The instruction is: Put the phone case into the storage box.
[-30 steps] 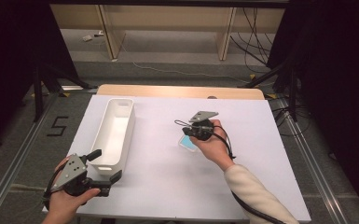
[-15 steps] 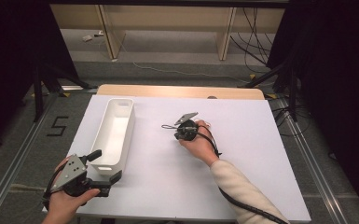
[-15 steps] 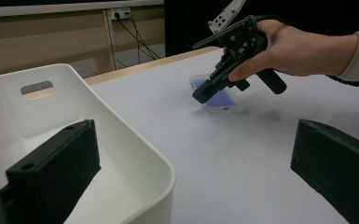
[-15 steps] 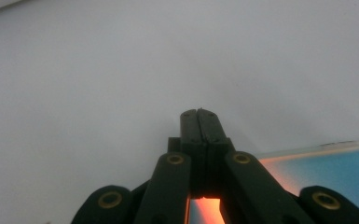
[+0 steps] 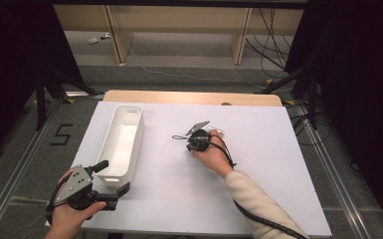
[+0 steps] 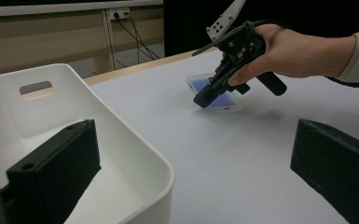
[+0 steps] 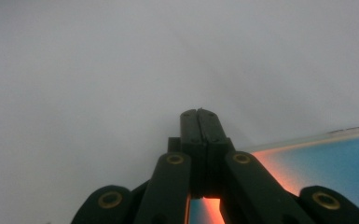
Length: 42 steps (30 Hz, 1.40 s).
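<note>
Resting near the front-left corner of the white counter [image 5: 258, 189], the left claw [image 5: 113, 178] has its jaws wide apart, sitting either side of the near end of a long white bin [image 5: 122, 144]. From the left gripper view one jaw looks to be inside the bin [image 6: 121, 154] and the other outside over the bare counter [image 6: 242, 168], nothing between them.

Over at the middle of the counter, the right claw [image 6: 204, 99] is tipped down with its jaws pressed together, tip right on a flat card [image 6: 214, 93] with a clear edge and a blue face, lying flat on the counter. Can't tell if it's pinching the edge or just pushing on it. In the right gripper view the closed jaws sit over the white surface with the card's [image 7: 326, 163] blue and orange face just beside them. The card is well apart from the bin, off to its right.
</note>
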Each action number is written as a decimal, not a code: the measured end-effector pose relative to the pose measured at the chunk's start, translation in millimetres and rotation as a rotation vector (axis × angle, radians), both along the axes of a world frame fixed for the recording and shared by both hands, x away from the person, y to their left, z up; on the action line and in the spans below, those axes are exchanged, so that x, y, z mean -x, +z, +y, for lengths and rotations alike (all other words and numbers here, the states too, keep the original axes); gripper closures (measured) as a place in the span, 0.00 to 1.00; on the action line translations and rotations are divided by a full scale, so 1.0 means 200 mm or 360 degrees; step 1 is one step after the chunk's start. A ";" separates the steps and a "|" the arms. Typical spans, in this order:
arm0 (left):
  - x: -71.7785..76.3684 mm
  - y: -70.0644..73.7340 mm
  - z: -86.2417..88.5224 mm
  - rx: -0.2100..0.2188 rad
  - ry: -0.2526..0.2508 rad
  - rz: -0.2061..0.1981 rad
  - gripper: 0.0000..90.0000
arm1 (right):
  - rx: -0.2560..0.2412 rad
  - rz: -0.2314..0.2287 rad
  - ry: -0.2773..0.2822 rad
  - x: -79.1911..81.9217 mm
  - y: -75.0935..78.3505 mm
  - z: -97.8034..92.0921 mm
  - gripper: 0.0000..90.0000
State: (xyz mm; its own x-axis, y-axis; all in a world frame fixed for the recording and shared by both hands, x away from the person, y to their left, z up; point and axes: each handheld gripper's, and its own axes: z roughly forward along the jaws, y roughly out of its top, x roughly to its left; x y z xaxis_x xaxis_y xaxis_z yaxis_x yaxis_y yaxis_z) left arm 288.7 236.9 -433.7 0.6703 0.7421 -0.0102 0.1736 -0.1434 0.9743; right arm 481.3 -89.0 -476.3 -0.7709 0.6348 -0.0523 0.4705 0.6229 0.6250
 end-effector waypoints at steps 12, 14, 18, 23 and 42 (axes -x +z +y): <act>0.00 0.00 0.00 0.0001 0.0001 0.0001 0.01 | 0.0026 0.0020 0.0024 0.01 0.00 -0.02 1.00; 0.00 0.00 0.00 0.0004 0.0001 0.0004 0.01 | 0.0022 0.0024 0.0013 0.01 0.00 -0.03 1.00; 0.00 0.00 0.00 0.0002 0.0000 0.0002 0.01 | 0.0027 0.0027 0.0013 0.02 0.00 -0.04 1.00; 0.00 0.00 0.00 0.0003 -0.0001 0.0003 0.01 | 0.0035 0.0025 0.0019 0.02 0.01 -0.05 1.00; 0.00 0.00 0.00 0.0001 -0.0004 0.0001 0.01 | 0.0025 0.0048 -0.0009 0.03 0.01 -0.10 1.00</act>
